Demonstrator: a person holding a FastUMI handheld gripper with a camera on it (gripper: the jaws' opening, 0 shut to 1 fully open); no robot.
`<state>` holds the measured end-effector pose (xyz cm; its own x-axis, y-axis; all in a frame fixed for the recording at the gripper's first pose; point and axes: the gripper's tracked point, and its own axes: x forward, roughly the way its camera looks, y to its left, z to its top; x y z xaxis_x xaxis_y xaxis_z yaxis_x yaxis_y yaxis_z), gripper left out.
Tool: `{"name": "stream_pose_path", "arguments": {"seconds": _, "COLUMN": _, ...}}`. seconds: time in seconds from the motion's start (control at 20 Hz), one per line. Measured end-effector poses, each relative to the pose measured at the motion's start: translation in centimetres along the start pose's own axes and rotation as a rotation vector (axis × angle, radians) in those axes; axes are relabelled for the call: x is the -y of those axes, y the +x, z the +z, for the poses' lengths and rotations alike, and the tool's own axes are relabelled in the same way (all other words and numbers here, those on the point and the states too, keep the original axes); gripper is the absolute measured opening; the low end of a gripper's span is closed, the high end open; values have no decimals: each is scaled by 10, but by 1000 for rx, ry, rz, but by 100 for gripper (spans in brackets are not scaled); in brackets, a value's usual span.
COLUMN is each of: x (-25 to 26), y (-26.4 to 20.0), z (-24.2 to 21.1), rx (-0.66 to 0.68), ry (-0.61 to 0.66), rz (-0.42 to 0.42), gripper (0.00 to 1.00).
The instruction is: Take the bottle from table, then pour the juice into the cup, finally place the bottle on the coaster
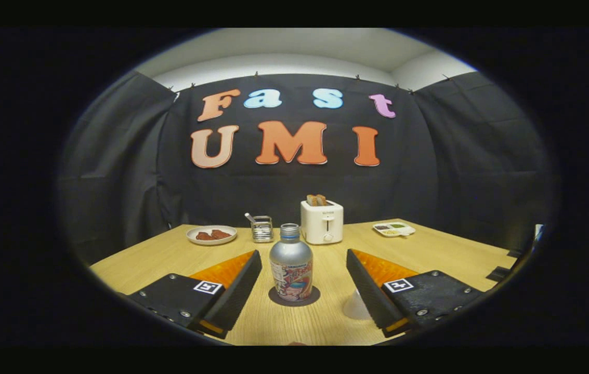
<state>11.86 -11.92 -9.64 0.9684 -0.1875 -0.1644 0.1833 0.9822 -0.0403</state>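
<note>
The gripper (303, 288) stands wide open, holding nothing. Between its fingers the silver aluminium bottle with a colourful label (290, 270) stands upright on a dark round coaster (294, 300), mid-table (169, 254).

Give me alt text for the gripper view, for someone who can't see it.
A silver bottle stands upright on a dark round coaster between the open gripper fingers, untouched. A clear cup sits by one finger; a toaster, plate, metal holder and small tray lie beyond on the wooden table.
</note>
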Motion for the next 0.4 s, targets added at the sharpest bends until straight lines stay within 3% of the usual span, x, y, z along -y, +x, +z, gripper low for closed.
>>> {"name": "stream_pose_path", "arguments": {"seconds": 0.4, "x": -4, "y": -66, "z": 58, "rx": 91, "ry": -13, "rz": 29, "gripper": 97}}
